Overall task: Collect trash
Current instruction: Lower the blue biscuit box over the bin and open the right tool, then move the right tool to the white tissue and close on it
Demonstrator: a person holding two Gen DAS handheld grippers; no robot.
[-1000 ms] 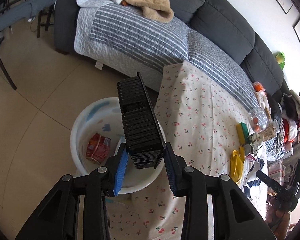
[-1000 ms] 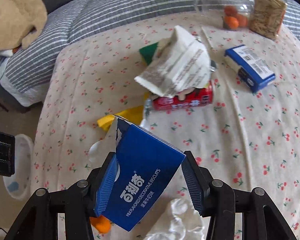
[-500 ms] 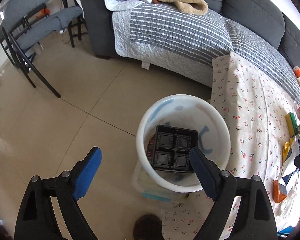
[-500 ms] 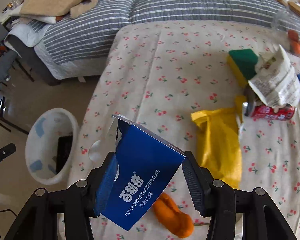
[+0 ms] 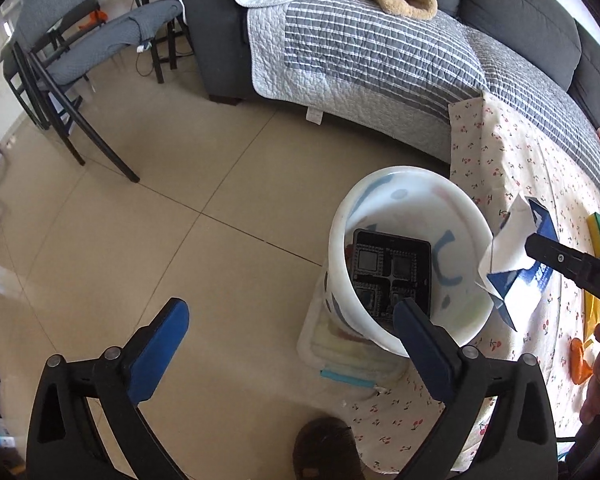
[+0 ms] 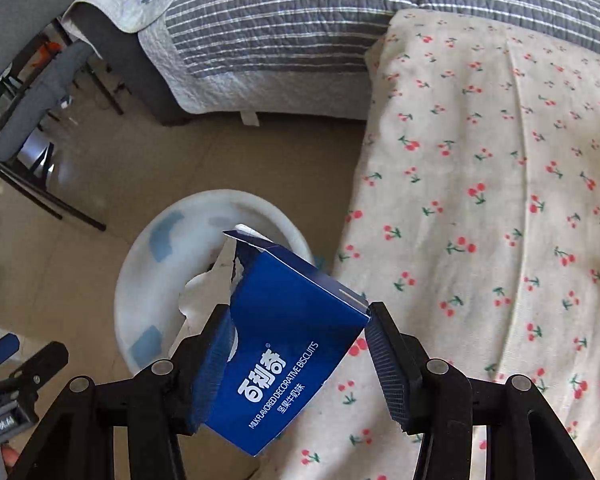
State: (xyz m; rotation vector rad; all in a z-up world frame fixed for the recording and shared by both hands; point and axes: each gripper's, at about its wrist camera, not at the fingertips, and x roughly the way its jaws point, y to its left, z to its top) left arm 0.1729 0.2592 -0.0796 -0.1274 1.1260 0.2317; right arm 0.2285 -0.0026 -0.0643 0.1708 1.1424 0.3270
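While the right gripper (image 6: pixel 300 360) is clamped on a torn-open blue cardboard biscuit box (image 6: pixel 288 344), the left gripper (image 5: pixel 292 344) holds nothing: its blue-padded jaws have just been opening and now stand wide apart.

Right wrist view only: box print readable, white Chinese characters plus "MILK FLAVORED DECORATIVE BISCUITS". Box hangs over the near rim of a round white plastic waste bin (image 6: pixel 148 280), beside the cherry-print cream tablecloth (image 6: pixel 500 184).

Left wrist view only: bin interior. A black moulded plastic four-cell tray (image 5: pixel 392 272) leans inside; other contents cannot be made out. Bin stands on a clear plastic lidded container (image 5: pixel 340 356) on the beige tiled floor (image 5: pixel 180 200). Box enters from the right, at the bin's rim.

Farther off: grey striped quilt on a dark sofa (image 5: pixel 380 60), grey padded chair (image 5: pixel 100 44).
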